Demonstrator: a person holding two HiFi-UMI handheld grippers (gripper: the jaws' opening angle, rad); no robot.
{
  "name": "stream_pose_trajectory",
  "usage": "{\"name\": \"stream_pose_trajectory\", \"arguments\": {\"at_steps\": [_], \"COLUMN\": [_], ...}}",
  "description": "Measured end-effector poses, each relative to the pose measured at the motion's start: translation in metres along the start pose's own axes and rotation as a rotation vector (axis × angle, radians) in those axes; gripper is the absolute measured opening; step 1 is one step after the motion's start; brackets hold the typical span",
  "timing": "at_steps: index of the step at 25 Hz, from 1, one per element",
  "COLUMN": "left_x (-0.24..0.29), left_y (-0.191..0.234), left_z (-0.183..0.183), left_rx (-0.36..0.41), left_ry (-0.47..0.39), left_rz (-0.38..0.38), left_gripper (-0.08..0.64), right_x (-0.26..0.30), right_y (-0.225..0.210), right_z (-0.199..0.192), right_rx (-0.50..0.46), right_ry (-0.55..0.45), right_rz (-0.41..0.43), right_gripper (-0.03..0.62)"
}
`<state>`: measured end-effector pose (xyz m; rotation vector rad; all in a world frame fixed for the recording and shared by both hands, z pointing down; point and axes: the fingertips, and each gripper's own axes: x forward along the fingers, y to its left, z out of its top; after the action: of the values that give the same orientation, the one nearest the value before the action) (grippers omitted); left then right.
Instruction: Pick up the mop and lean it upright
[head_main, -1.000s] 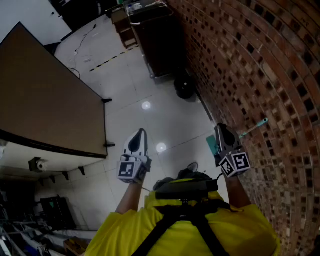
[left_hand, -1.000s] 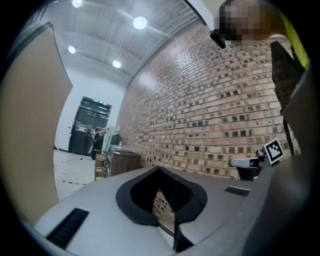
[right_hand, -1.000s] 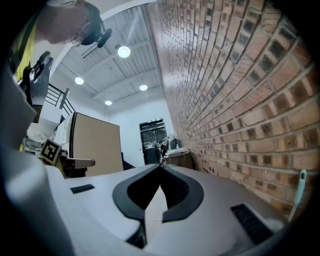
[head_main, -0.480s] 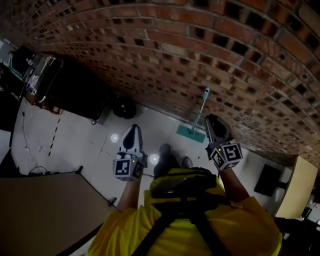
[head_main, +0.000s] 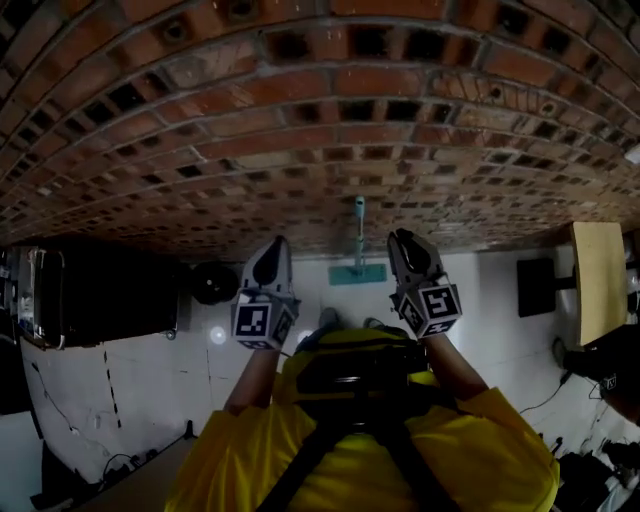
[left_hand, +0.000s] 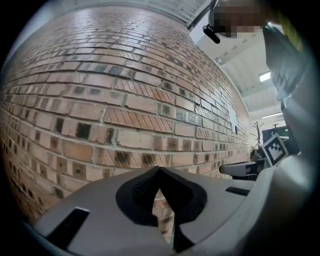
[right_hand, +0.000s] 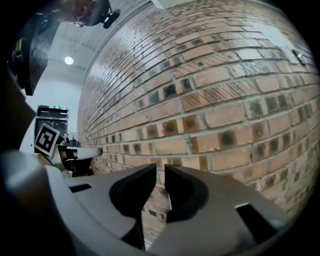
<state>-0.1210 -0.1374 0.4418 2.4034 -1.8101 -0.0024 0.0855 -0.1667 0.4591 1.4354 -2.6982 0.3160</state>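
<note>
The mop stands upright against the brick wall, its teal handle (head_main: 359, 232) rising from the flat teal head (head_main: 357, 274) on the floor. My left gripper (head_main: 275, 246) is held up left of the mop, shut and empty; its jaws (left_hand: 159, 173) point at bare brick. My right gripper (head_main: 402, 240) is right of the handle and clear of it. Its jaws (right_hand: 161, 172) are opening with a narrow gap, and only brick shows between them.
The brick wall (head_main: 300, 120) fills the space ahead, close to both grippers. A black round bin (head_main: 214, 283) and a dark cabinet (head_main: 100, 295) stand at the left. At the right are a black box (head_main: 535, 286) and a wooden board (head_main: 598, 280).
The head view has swung round to face the wall, so the mop now stands centred between the grippers. The right gripper has come off the handle and its jaws have parted.
</note>
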Motion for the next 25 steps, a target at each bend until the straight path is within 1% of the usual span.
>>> {"name": "stream_pose_trajectory", "arguments": {"at_steps": [2,3,4,7,10,11,12,15,18,20,21,23,25], "left_x": [0.007,0.010,0.013,0.019,0.022,0.022,0.021,0.008,-0.007,-0.013,-0.016,-0.019,-0.021], "left_y": [0.010,0.015,0.020,0.029,0.032,0.032,0.033,0.044,0.066,0.079,0.084,0.088,0.088], "left_z": [-0.005,-0.008,-0.009,-0.015,-0.022,-0.022,-0.021,-0.014,-0.018,-0.023,-0.024,-0.023,-0.025], "left_rx": [0.003,0.008,0.014,0.026,0.019,0.023,0.029,0.036,0.030,0.022,0.018,0.025,0.035], "left_ry": [0.019,0.027,0.032,0.044,0.053,0.054,0.048,0.031,0.048,0.064,0.065,0.076,0.113], "left_rz": [-0.037,-0.051,-0.061,-0.088,-0.119,-0.127,-0.130,-0.113,-0.080,-0.049,-0.039,-0.036,-0.039], "left_gripper": [0.002,0.002,0.002,0.002,0.003,0.003,0.003,0.003,0.002,0.002,0.002,0.002,0.002], "right_x": [0.010,0.015,0.021,0.040,0.074,0.088,0.101,0.133,0.151,0.158,0.161,0.167,0.171], "right_y": [0.007,0.010,0.012,0.011,-0.001,-0.006,-0.011,-0.029,-0.044,-0.049,-0.051,-0.052,-0.051], "right_z": [-0.005,-0.009,-0.014,-0.030,-0.074,-0.087,-0.099,-0.138,-0.168,-0.178,-0.182,-0.183,-0.182], "right_rx": [0.000,0.000,0.003,-0.006,-0.014,-0.017,-0.024,-0.051,-0.057,-0.062,-0.058,-0.047,-0.046], "right_ry": [0.003,0.010,0.018,0.028,0.099,0.117,0.130,0.182,0.218,0.219,0.221,0.214,0.206], "right_rz": [-0.020,-0.025,-0.034,-0.090,-0.140,-0.157,-0.177,-0.245,-0.306,-0.330,-0.340,-0.355,-0.369], "right_gripper": [0.057,0.079,0.132,0.133,0.138,0.162,0.166,0.166,0.166,0.138,0.138,0.124,0.116]}}
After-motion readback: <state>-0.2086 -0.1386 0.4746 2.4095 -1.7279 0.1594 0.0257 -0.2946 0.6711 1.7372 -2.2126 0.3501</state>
